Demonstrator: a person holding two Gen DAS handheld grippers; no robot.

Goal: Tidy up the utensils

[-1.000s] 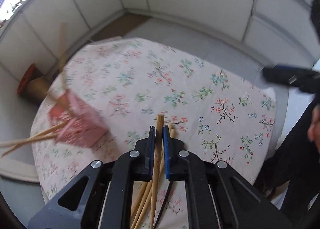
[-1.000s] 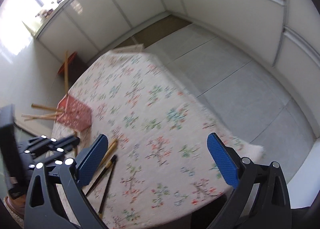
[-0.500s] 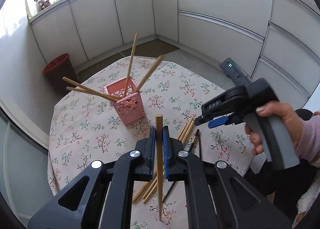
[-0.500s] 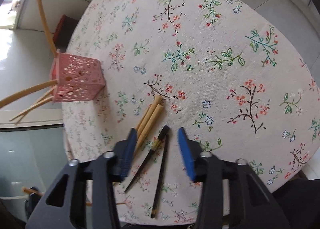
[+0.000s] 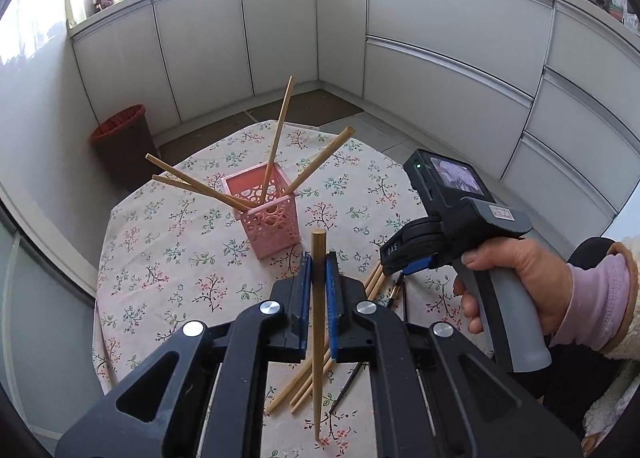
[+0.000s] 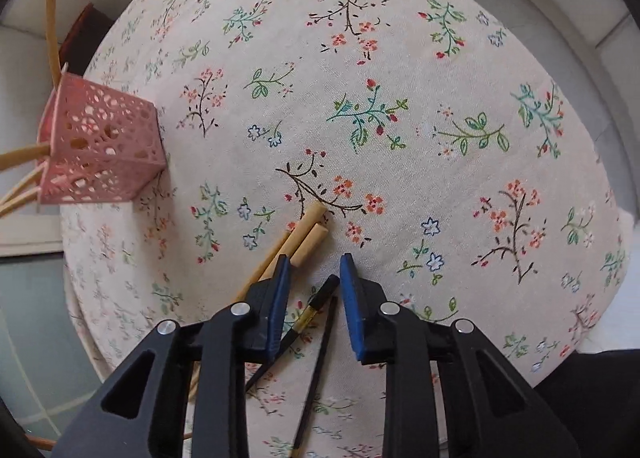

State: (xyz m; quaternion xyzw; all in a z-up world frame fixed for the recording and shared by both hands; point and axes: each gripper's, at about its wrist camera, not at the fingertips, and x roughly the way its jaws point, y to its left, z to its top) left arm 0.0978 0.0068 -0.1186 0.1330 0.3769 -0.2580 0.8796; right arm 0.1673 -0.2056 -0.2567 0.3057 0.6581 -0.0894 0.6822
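Far left on the bench (image 5: 160, 258), your pink holder (image 5: 268, 213) already has four bamboo chopsticks (image 5: 280, 133) leaning out of it. Your left gripper (image 5: 318, 286) is clamped on a fifth, a pale round stick (image 5: 319, 338) standing upright above the cloth. To the right, three bamboo sticks (image 6: 308, 230) and two black chopsticks (image 6: 320, 298) lie loose; your right gripper (image 6: 312, 278) is closing around the black pair, not yet pinching them.

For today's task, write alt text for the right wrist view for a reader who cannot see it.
The right gripper points down at a floral tablecloth, jaws closing around two dark chopsticks without touching them yet. Bamboo chopsticks lie just left; a pink holder stands at far left.
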